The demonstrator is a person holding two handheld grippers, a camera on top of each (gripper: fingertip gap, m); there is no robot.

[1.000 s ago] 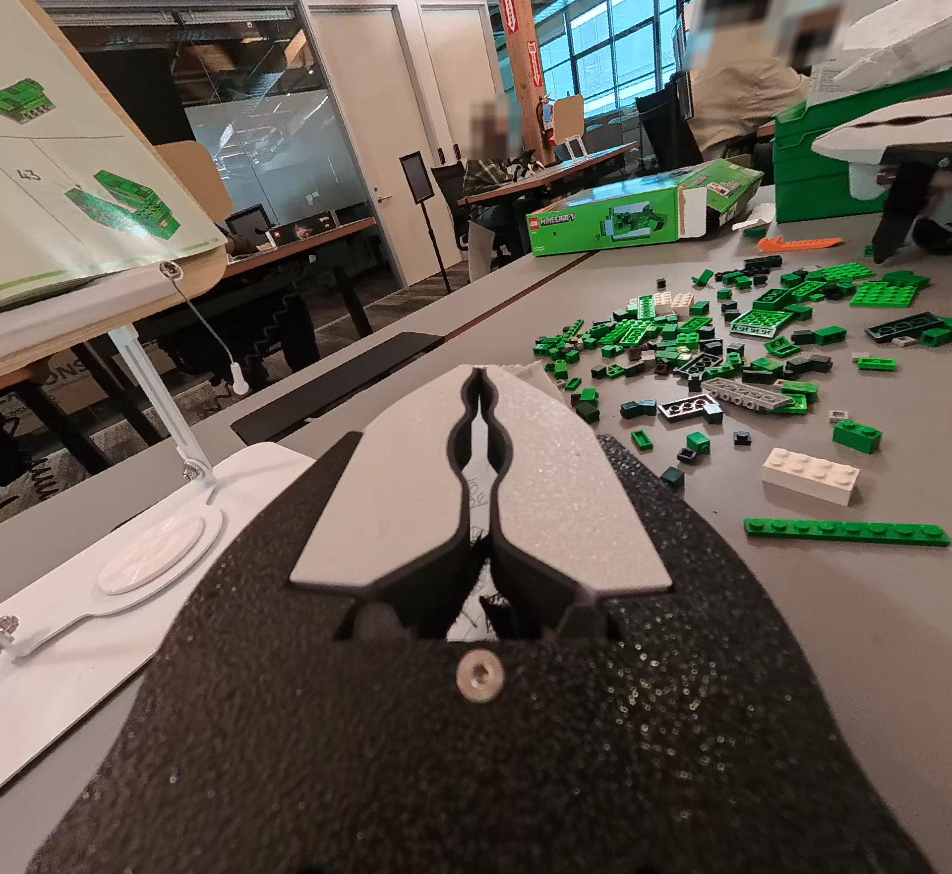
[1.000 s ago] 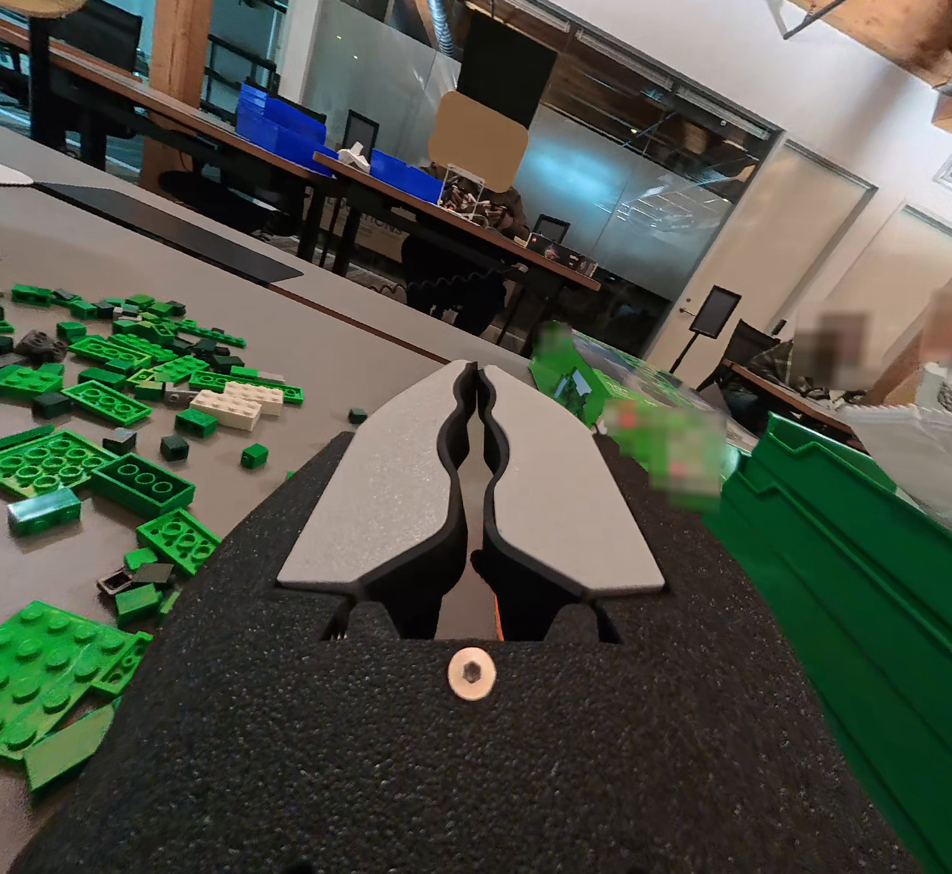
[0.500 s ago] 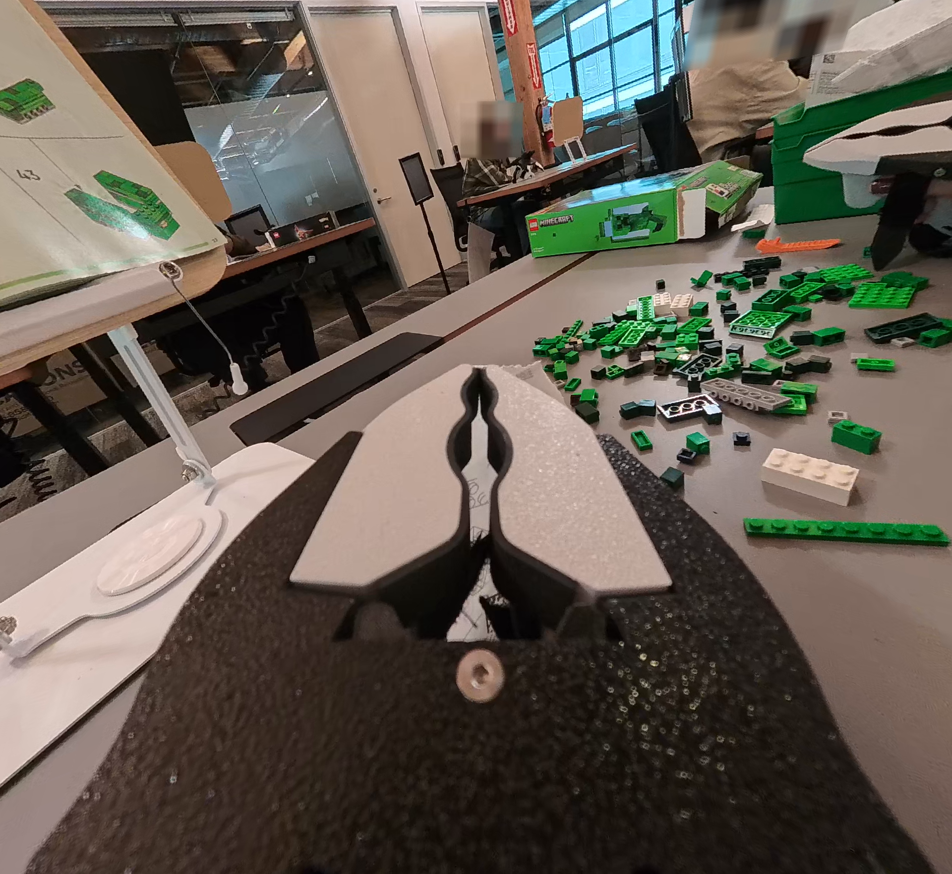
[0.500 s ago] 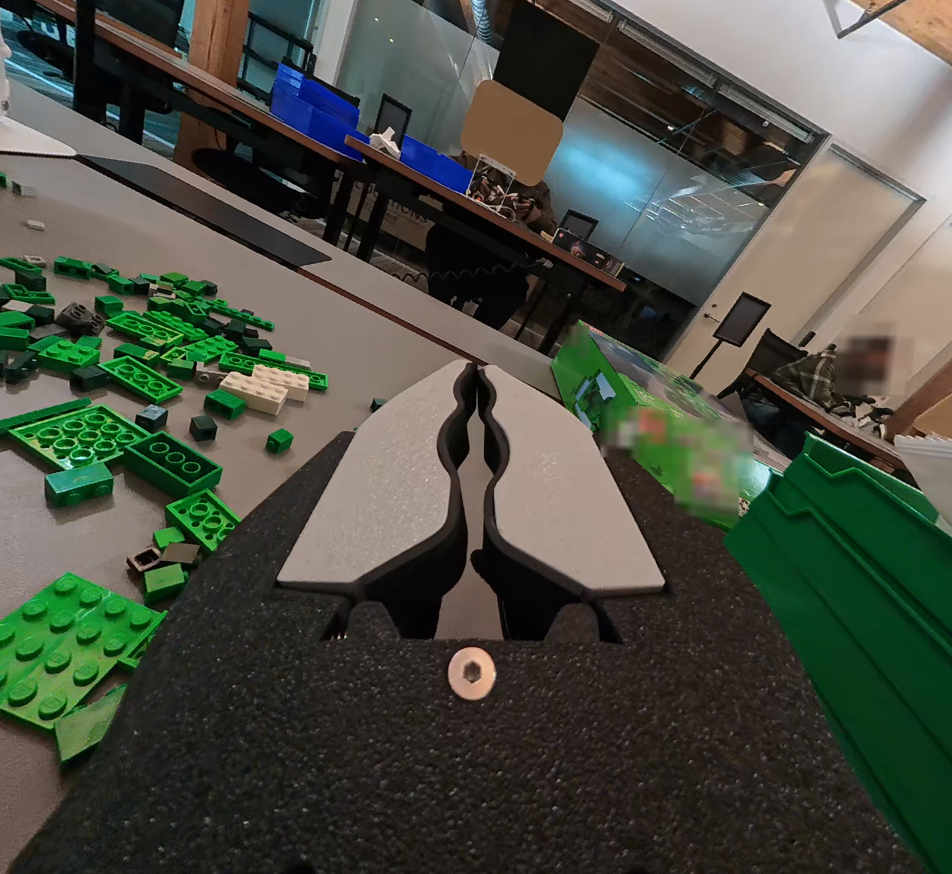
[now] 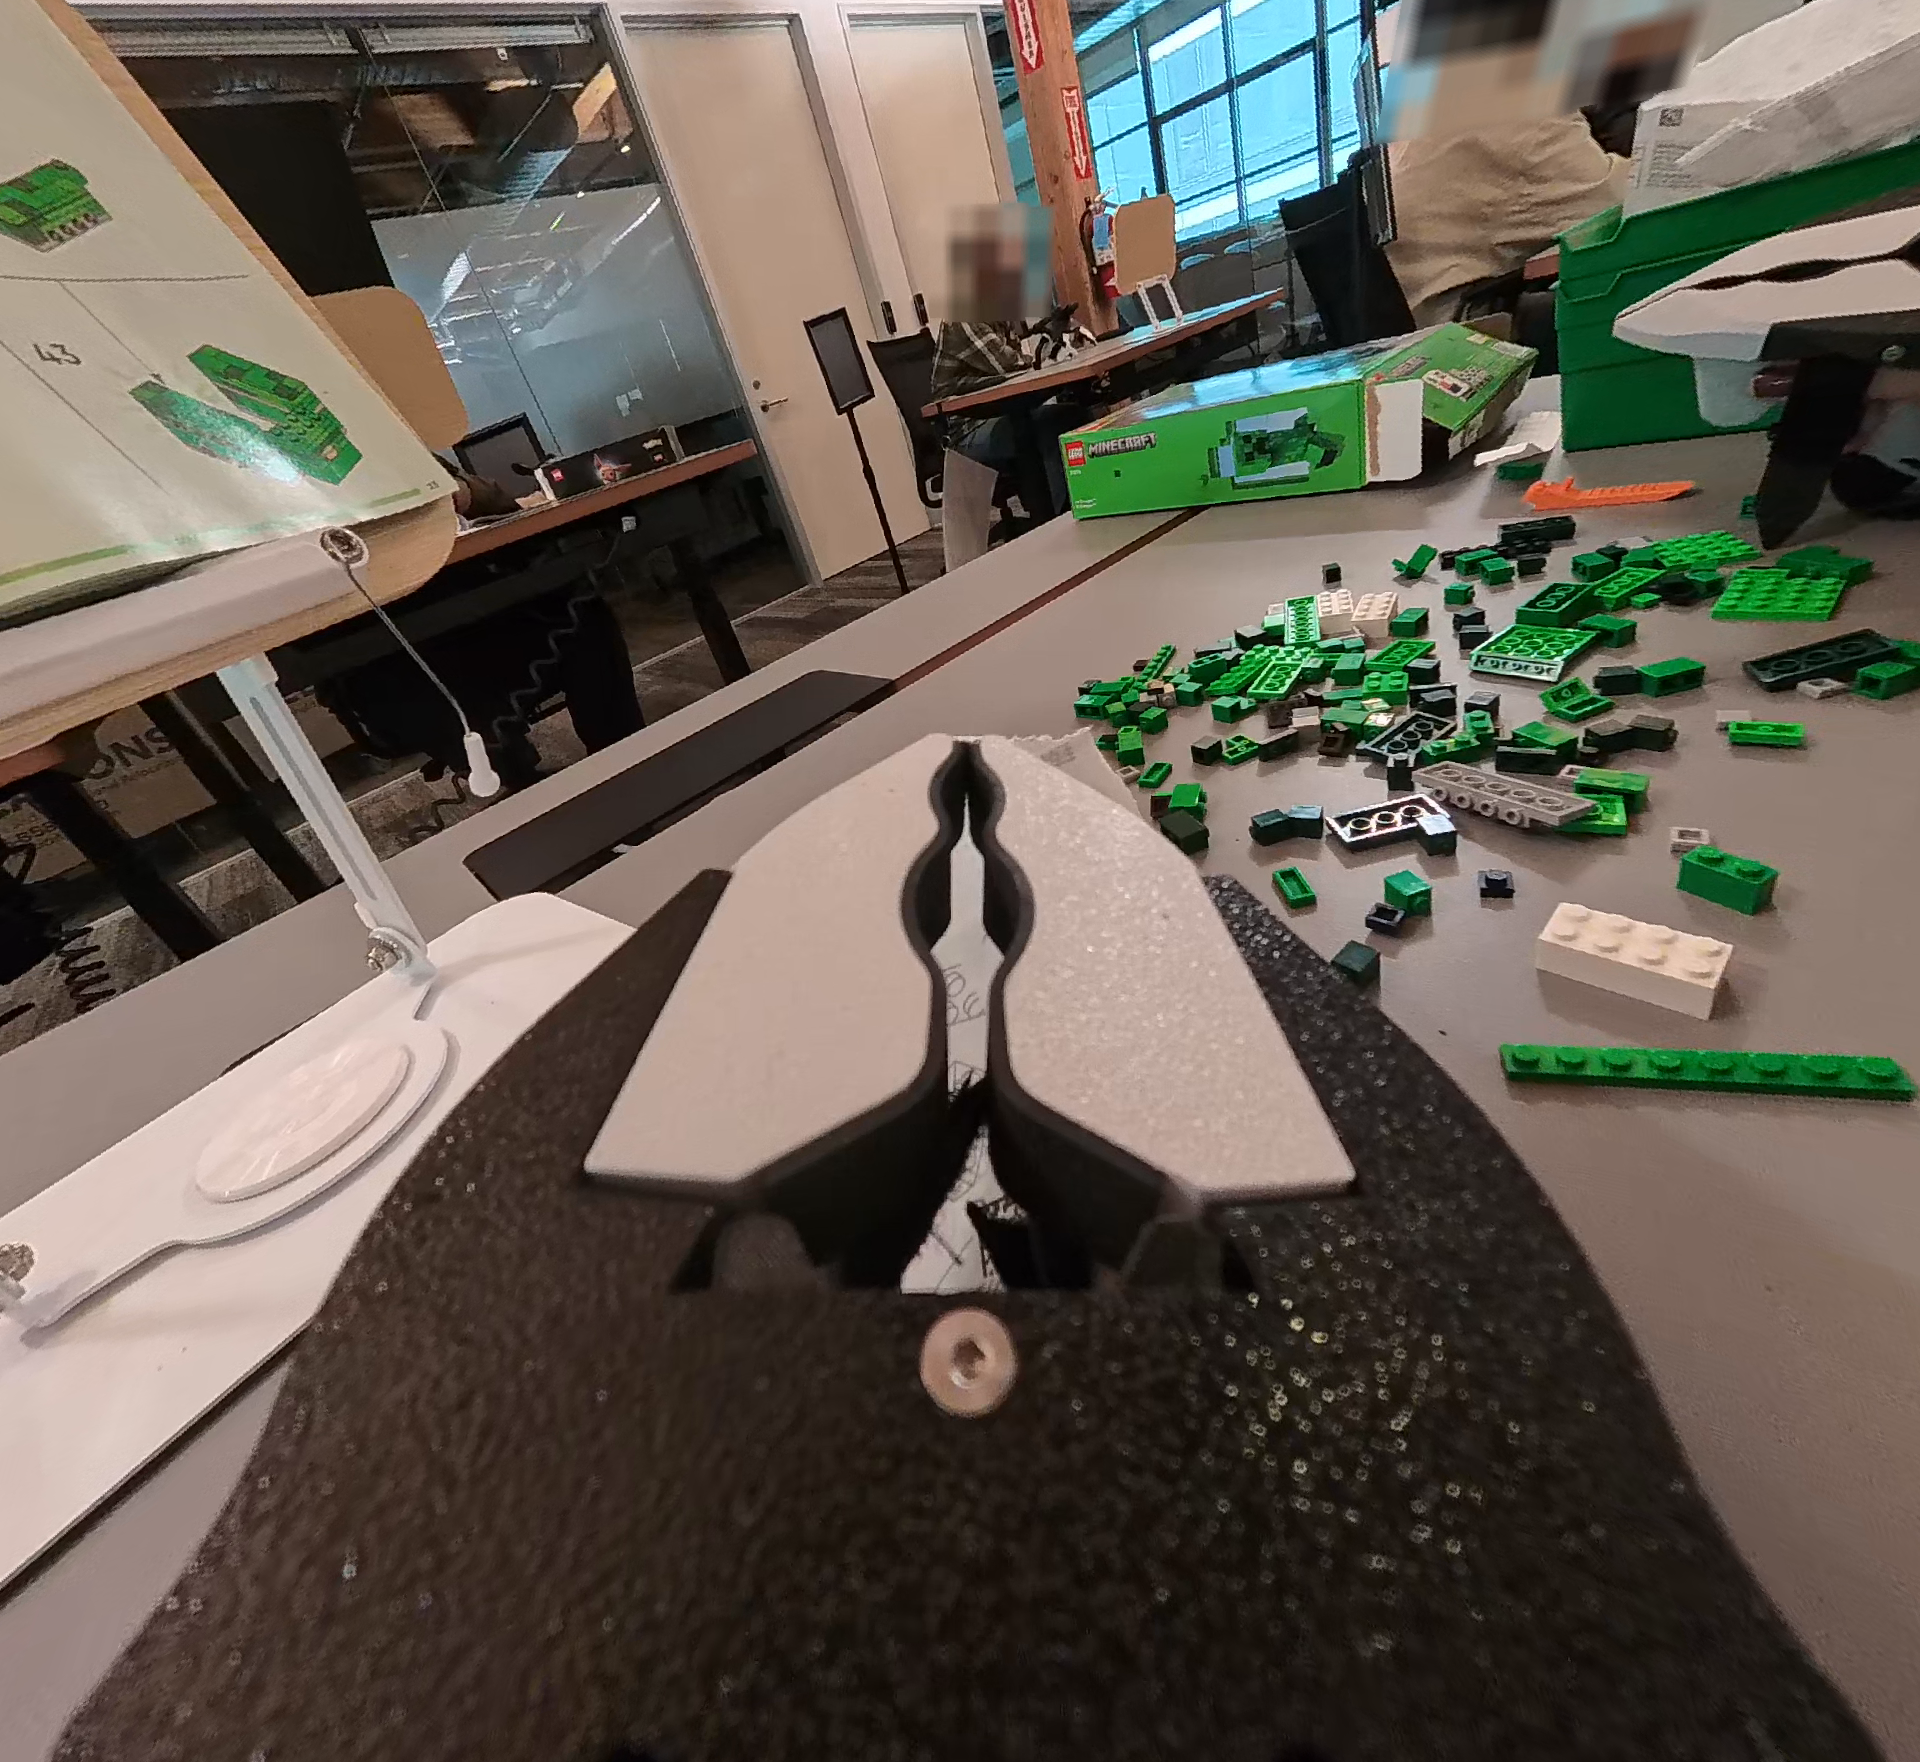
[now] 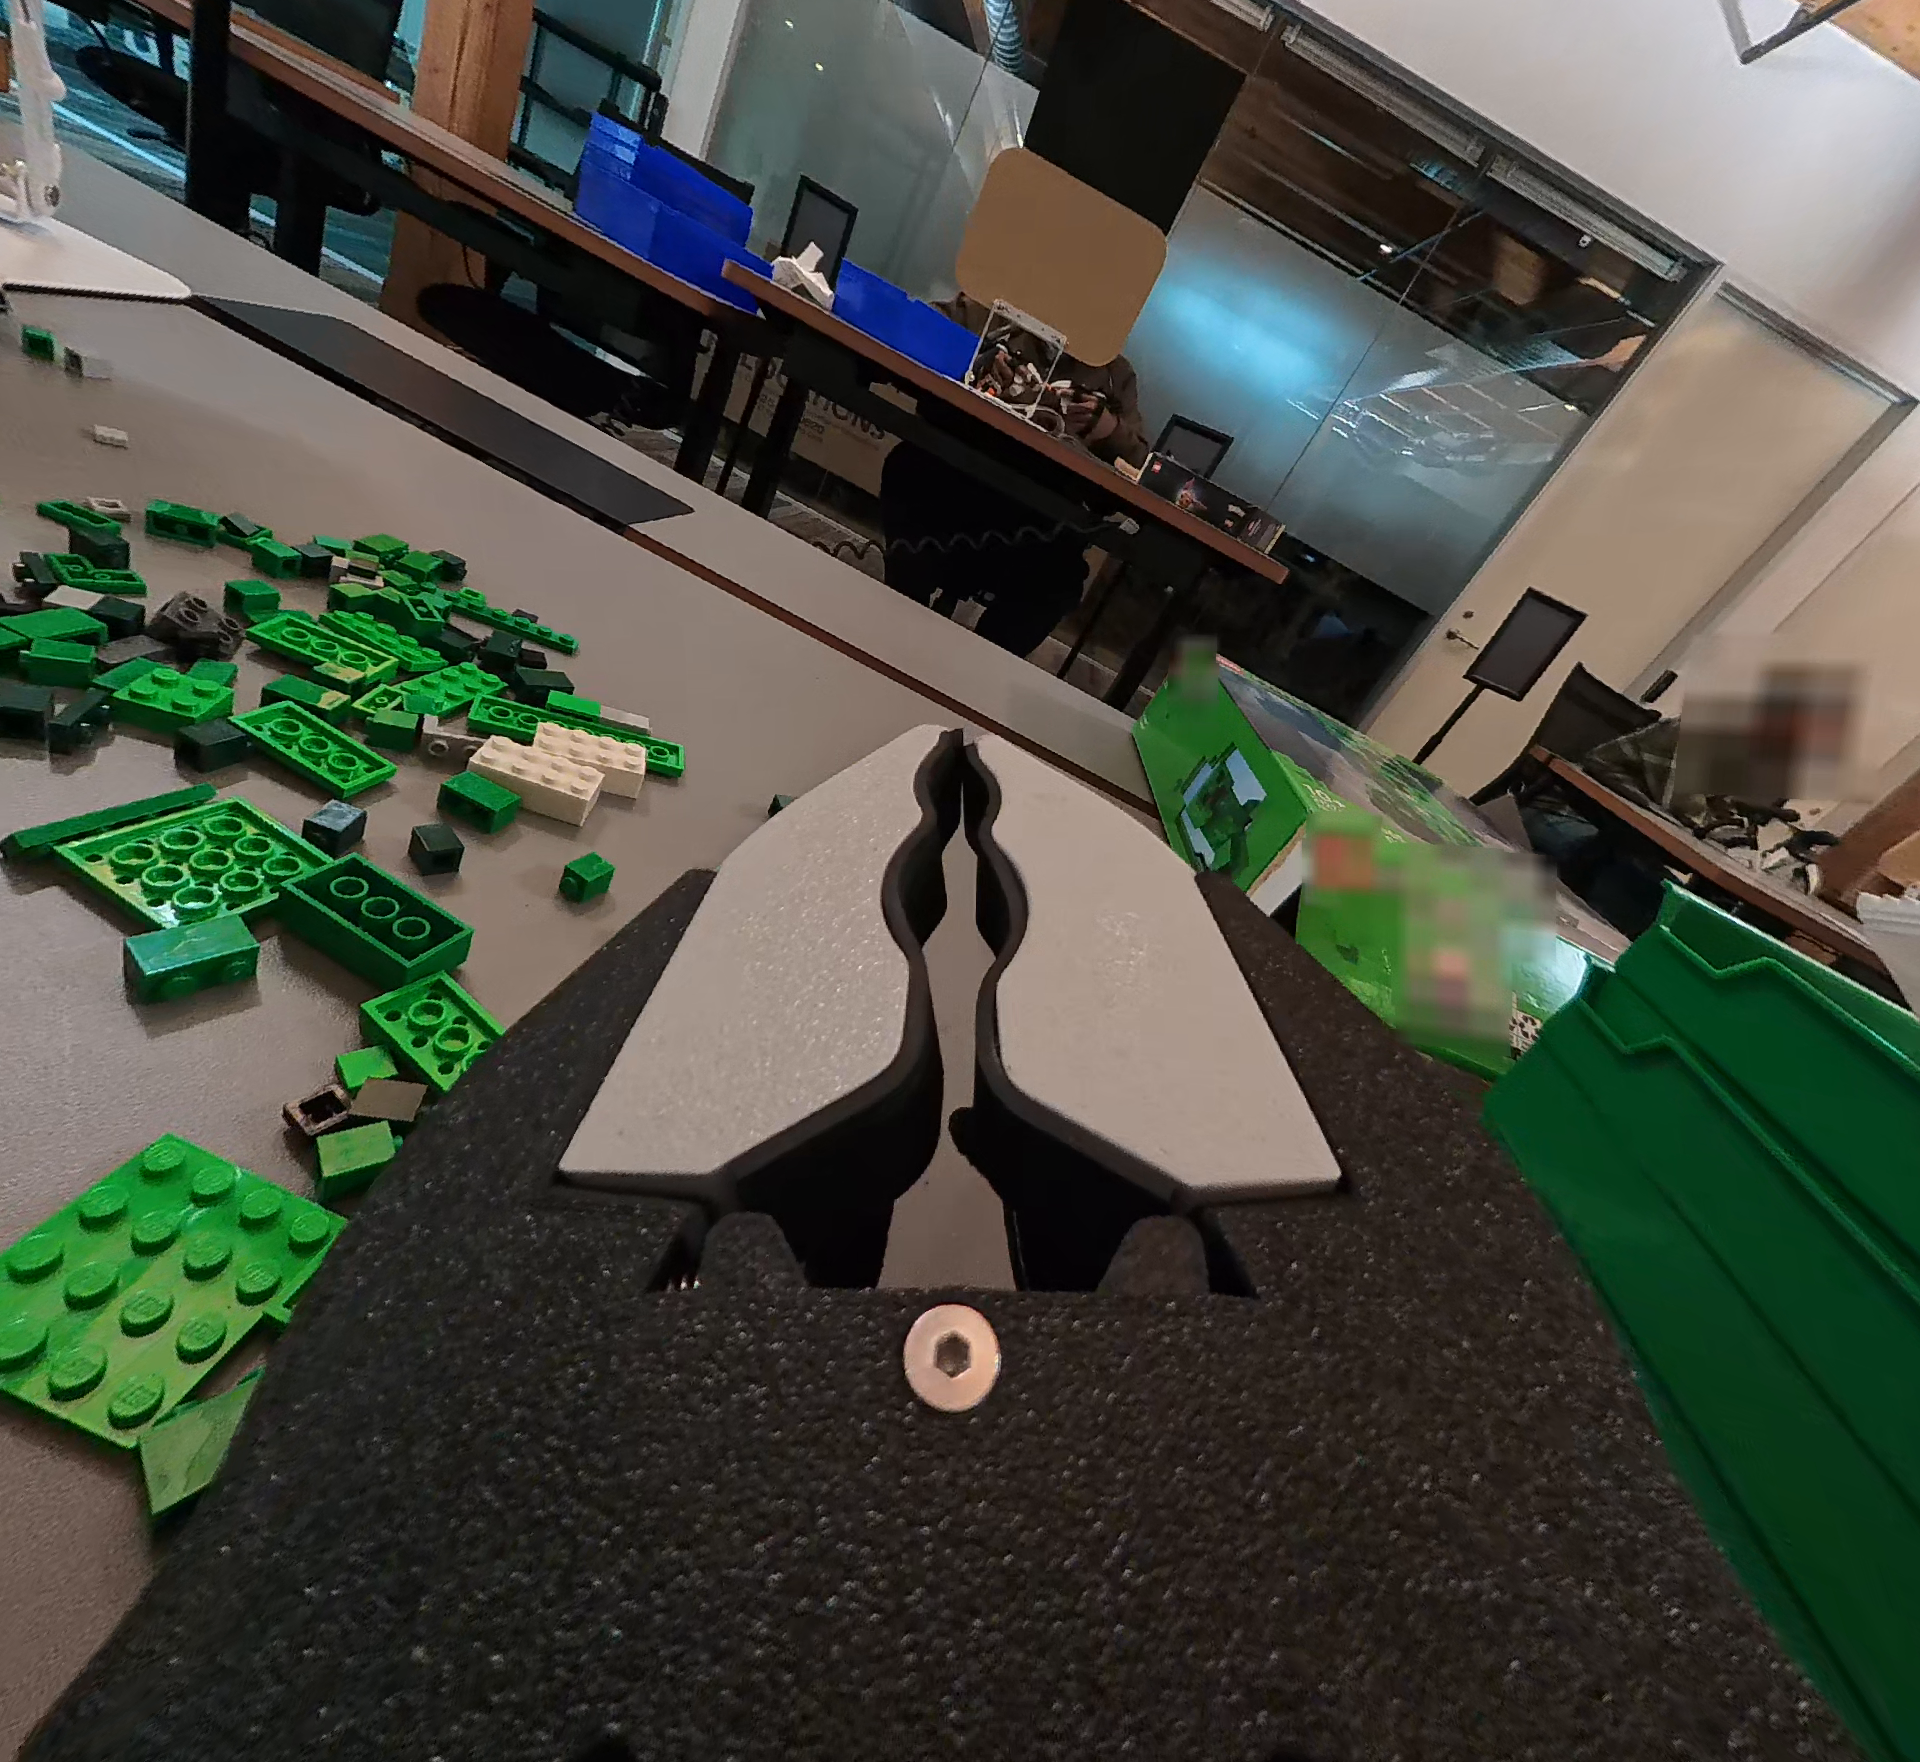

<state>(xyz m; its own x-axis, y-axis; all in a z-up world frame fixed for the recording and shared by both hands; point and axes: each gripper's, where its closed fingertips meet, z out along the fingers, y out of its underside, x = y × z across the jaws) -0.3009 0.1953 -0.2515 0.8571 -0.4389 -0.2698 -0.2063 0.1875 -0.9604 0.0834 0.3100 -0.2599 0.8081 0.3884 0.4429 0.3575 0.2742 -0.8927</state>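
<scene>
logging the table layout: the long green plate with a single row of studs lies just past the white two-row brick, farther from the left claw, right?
Not quite: in the left wrist view the long green single-row plate lies nearer the left claw than the white two-row brick, not past it.

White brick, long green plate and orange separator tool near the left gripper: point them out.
White brick (image 5: 1633,960): left wrist view, studded top.
Long green plate (image 5: 1704,1072): left wrist view, mid-length on the studs.
Orange separator tool (image 5: 1605,493): left wrist view, middle of the flat handle.

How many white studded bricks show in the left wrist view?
3: one white brick beside the long green plate, two at the pile's far edge; more may be hidden.
</scene>
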